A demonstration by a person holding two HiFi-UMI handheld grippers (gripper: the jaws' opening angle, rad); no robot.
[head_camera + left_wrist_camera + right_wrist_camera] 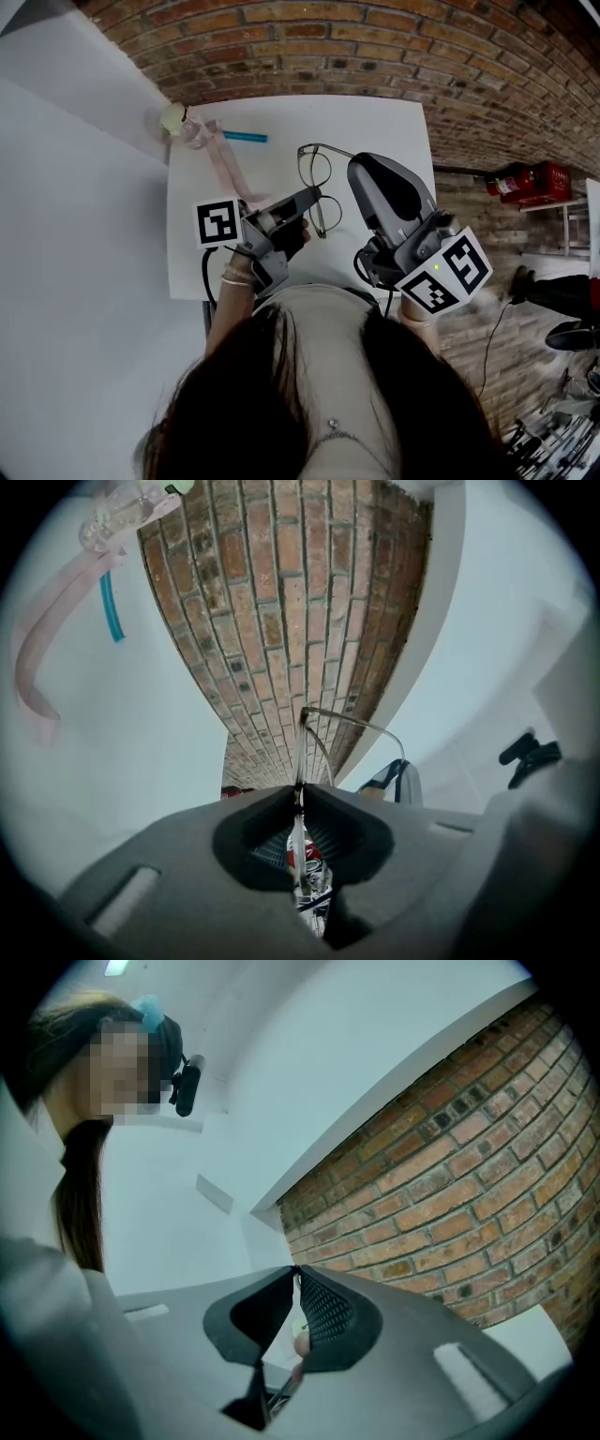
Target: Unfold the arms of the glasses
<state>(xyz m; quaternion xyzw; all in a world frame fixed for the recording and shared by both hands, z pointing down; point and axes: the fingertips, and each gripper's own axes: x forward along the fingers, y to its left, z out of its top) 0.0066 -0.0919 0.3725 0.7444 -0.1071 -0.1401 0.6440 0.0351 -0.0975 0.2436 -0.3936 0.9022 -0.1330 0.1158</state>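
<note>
Pinching a thin metal part of the glasses (316, 167), the left gripper (312, 195) holds them over the tabletop (394, 122), and the frame stretches away beyond its tips. The right gripper (359, 167), its jaws closed on nothing, sits just right of the frame. It looks best placed to reach a folded arm.

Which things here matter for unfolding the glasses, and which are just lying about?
In the job:
glasses
left gripper, shut on them
right gripper, shut, empty

Lying about:
pink strap
blue straw
red fire extinguisher
</note>
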